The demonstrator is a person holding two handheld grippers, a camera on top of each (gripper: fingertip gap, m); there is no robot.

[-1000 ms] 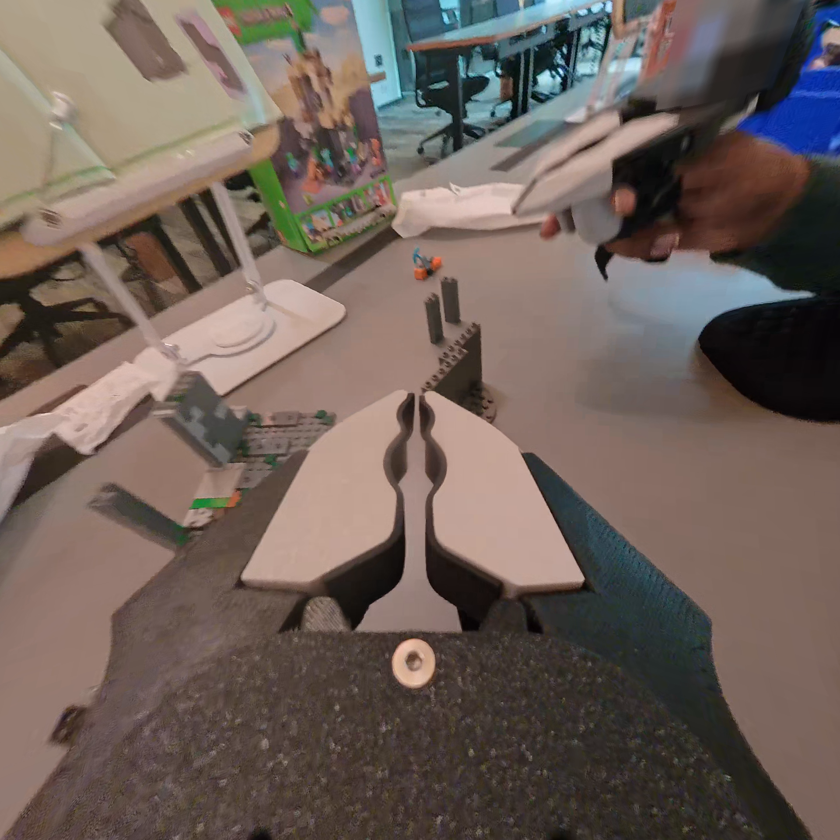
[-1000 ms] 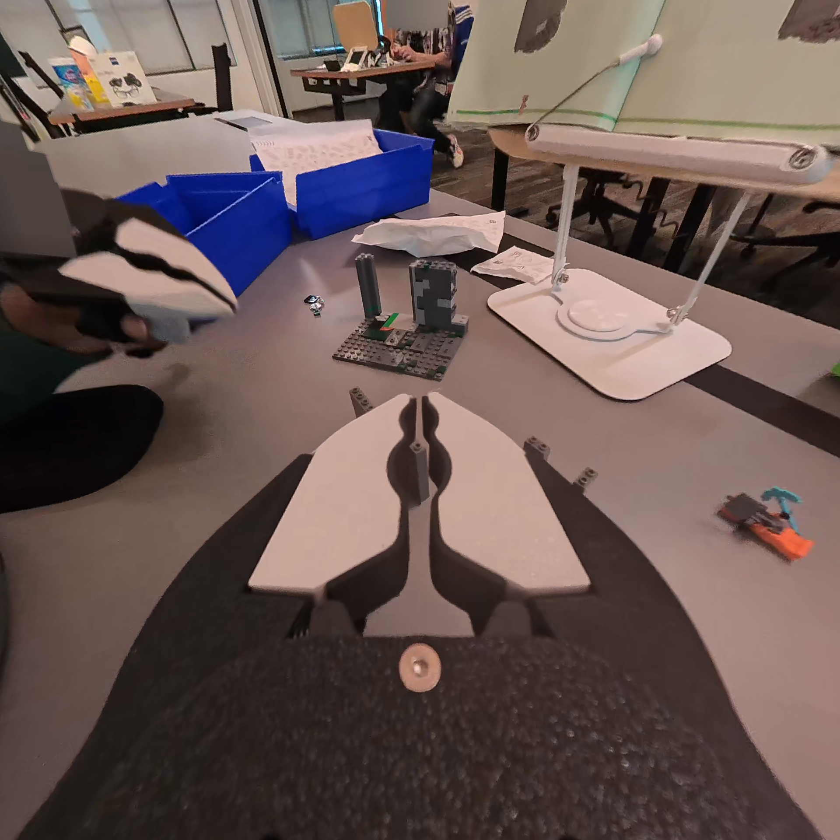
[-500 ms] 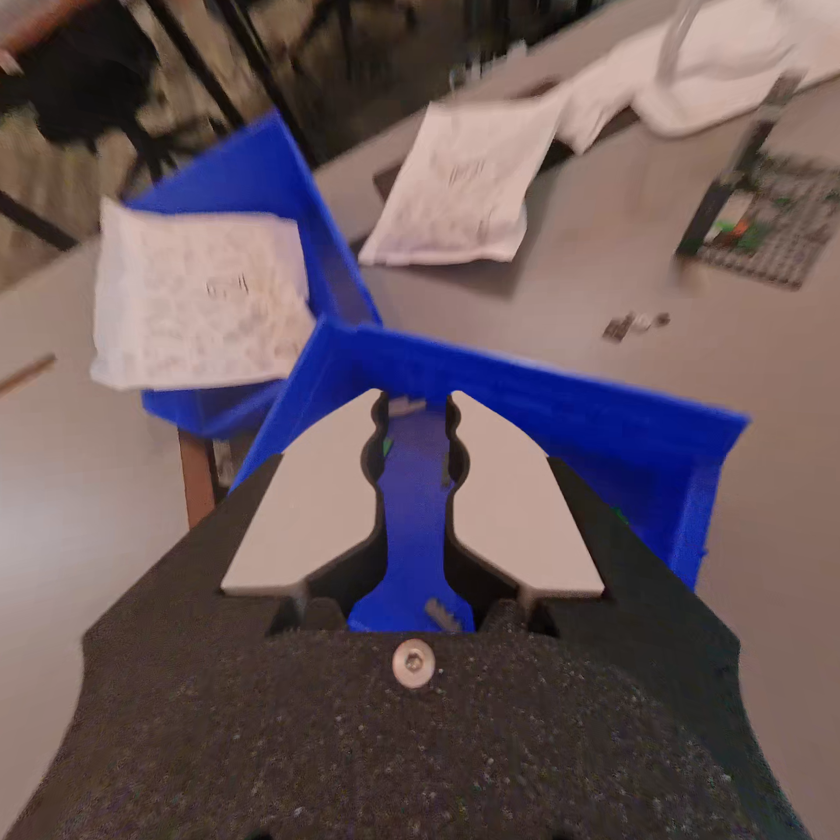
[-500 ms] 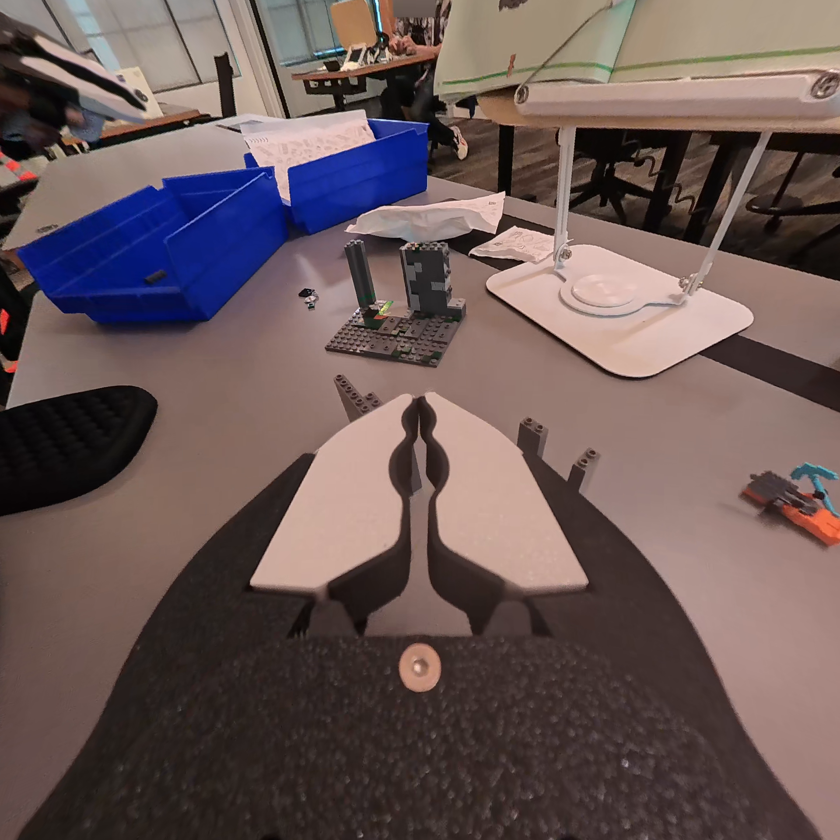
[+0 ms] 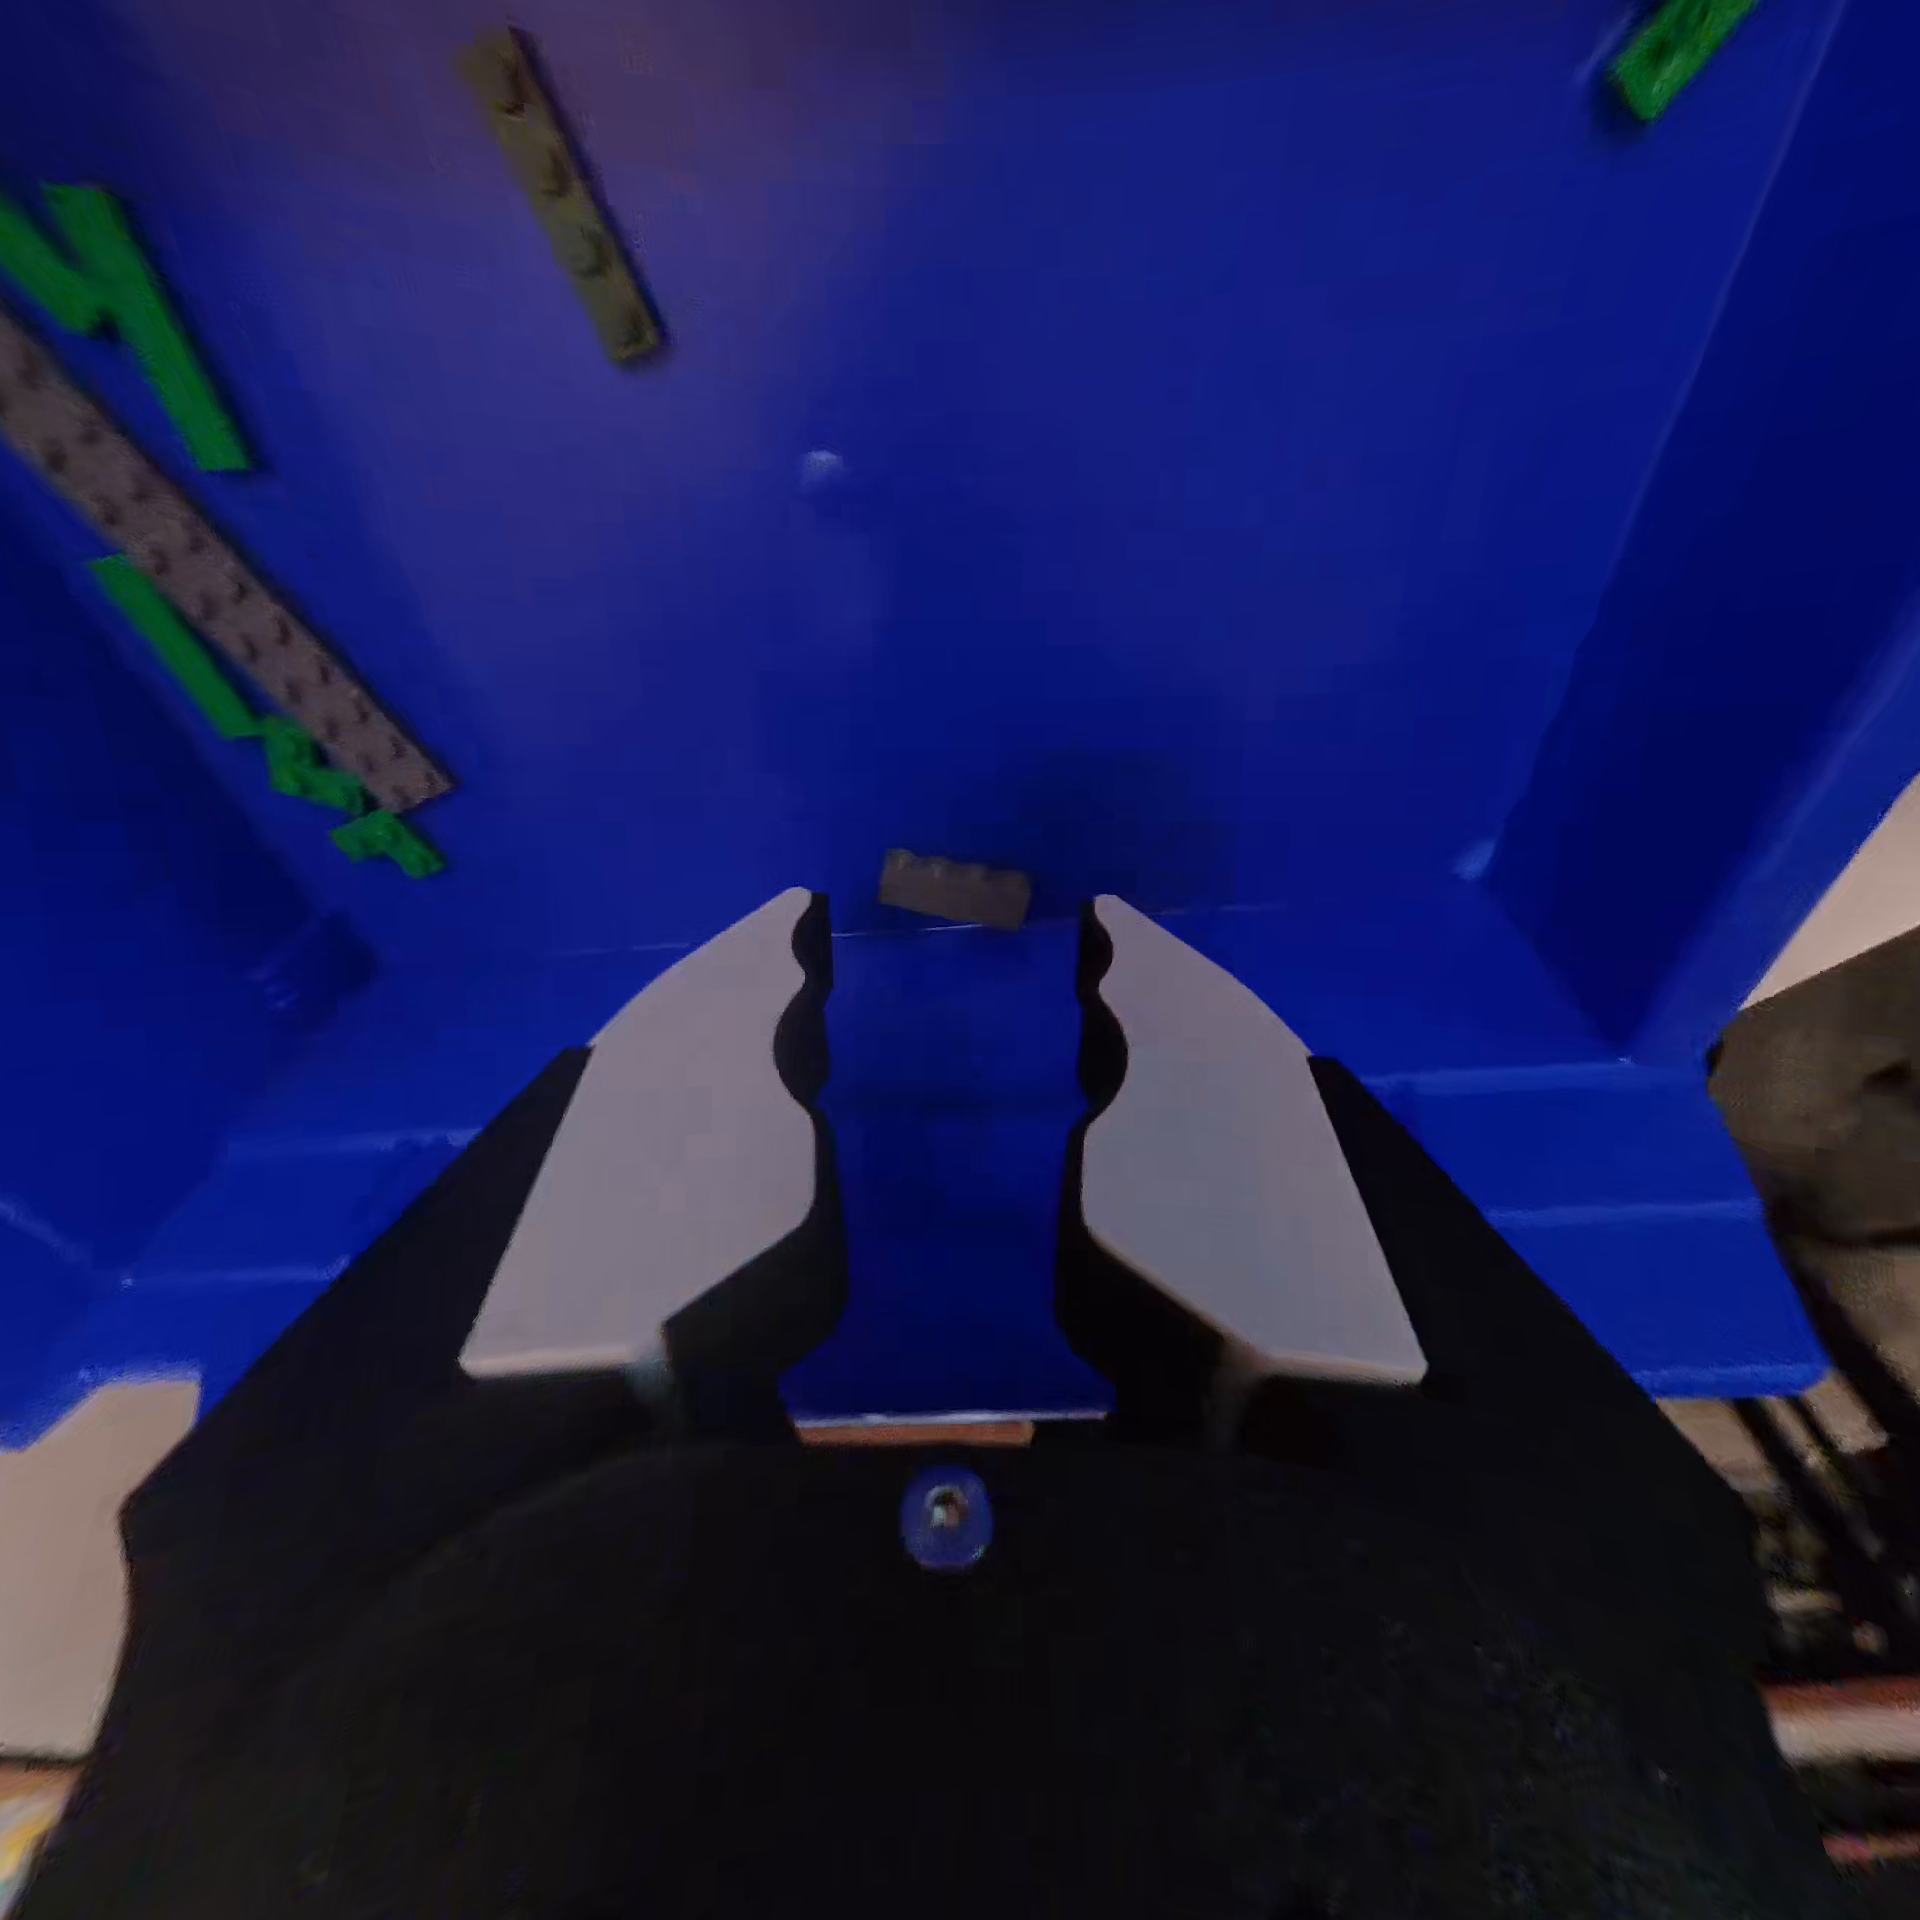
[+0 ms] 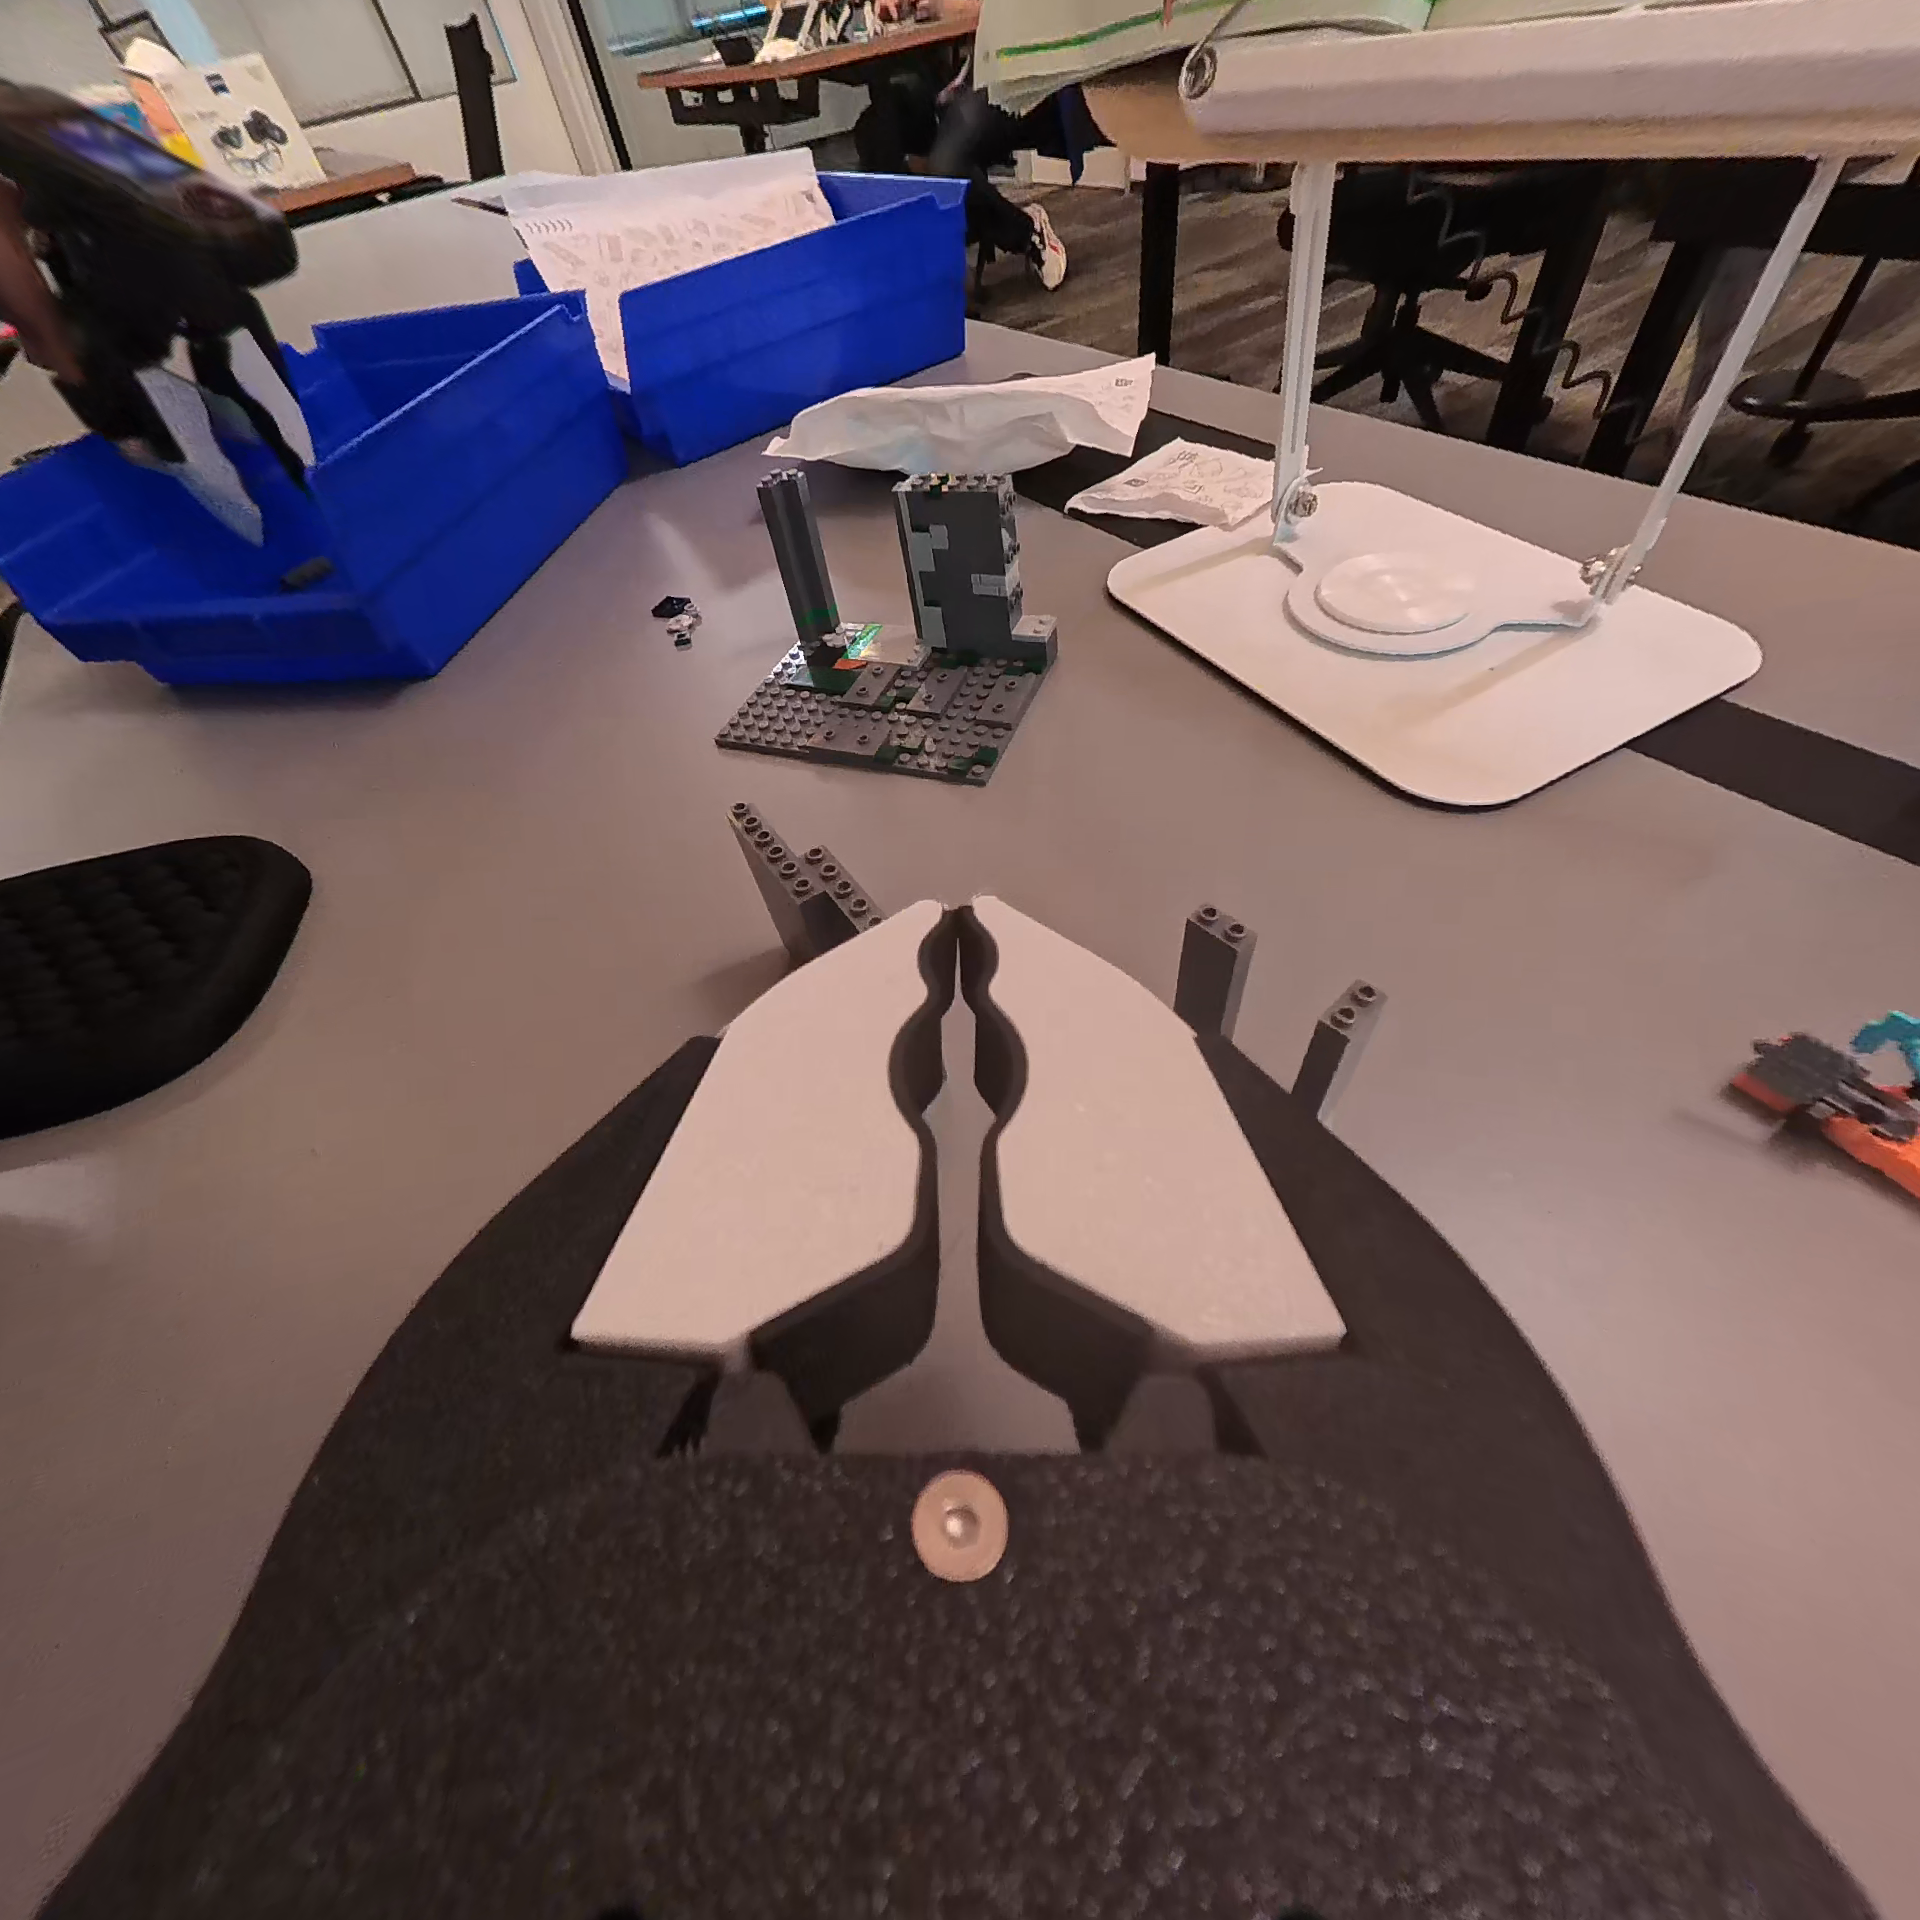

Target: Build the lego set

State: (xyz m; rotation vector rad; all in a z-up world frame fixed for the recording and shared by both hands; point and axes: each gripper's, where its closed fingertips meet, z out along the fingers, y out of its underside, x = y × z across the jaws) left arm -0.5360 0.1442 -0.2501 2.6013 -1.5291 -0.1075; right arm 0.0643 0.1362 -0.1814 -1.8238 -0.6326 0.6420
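Observation:
My left gripper [image 5: 952, 914] is open inside a blue bin [image 5: 1143, 520], its tips either side of a small dark grey brick [image 5: 954, 900] on the bin floor, not touching it. Loose plates lie there too: an olive one [image 5: 566, 197], a long grey one [image 5: 208, 582] and green ones [image 5: 125, 322]. In the right wrist view the left gripper [image 6: 223, 436] hangs over that bin [image 6: 416, 582]. My right gripper [image 6: 961, 914] is shut on a dark grey pillar brick [image 6: 938, 1075], low over the table. The partly built grey set [image 6: 894, 665] stands beyond it.
A stepped grey wall piece [image 6: 805, 883] and two grey pillar bricks [image 6: 1210, 966] stand just past my right fingers. An orange and teal piece [image 6: 1829, 1091] lies right. A white stand base [image 6: 1455, 665], a plastic bag [image 6: 966, 416], a second blue bin [image 6: 790, 332] and a black pad [image 6: 125, 966] surround the set. My right gripper's tips are some 30 cm from the white stand base [image 6: 1455, 665].
My left gripper swung from the table over to the blue bin, opened and dropped inside it. My right gripper stayed shut and barely moved, sinking slightly.

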